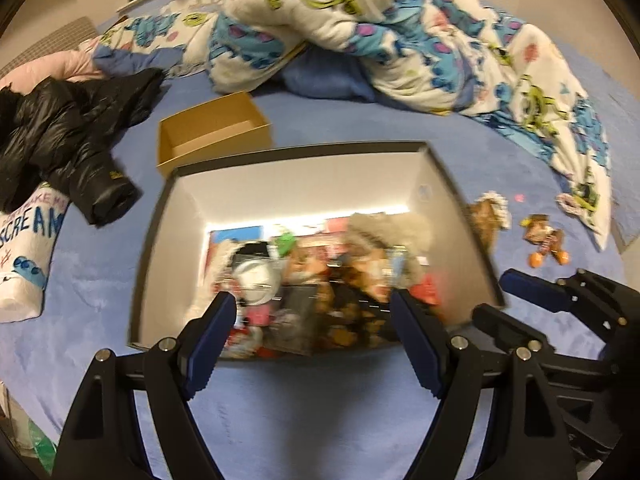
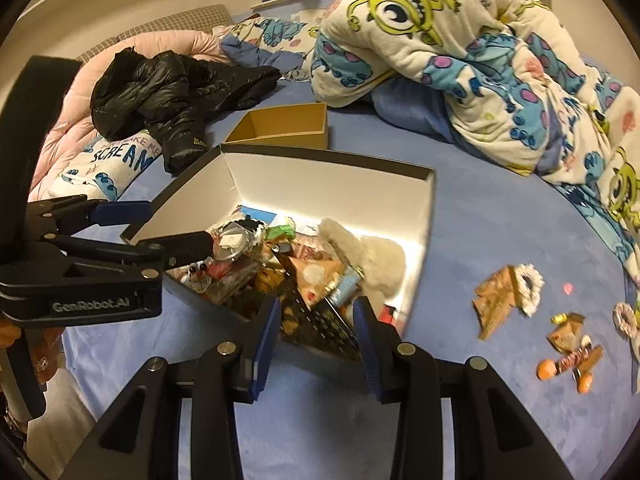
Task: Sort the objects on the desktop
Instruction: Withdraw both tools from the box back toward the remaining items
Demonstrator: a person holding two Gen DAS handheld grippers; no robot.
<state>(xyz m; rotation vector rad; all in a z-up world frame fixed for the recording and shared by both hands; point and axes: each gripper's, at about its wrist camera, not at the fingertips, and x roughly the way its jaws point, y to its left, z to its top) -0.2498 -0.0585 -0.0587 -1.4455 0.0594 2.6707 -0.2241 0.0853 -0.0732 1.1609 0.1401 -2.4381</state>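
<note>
White-walled, dark-rimmed cardboard box (image 2: pixel 328 184) of jumbled trinkets sits on blue bedspread (image 2: pixel 480 240). Left gripper (image 1: pixel 312 320) spread wide above it, empty; right gripper (image 2: pixel 316 320) part-spread, empty. Small brown cardboard box (image 2: pixel 288 126) behind; snack packets (image 2: pixel 500 292) right.

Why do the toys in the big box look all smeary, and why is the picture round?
Left wrist view: the jumbled toys inside the big white-walled cardboard box are smeared by motion blur, while a bright strip of light glares along its inner back wall. Right wrist view: sharper, though the small snack packets on the blue bedspread are soft. Both views: the fisheye lens bends edges and darkens the corners.
</note>
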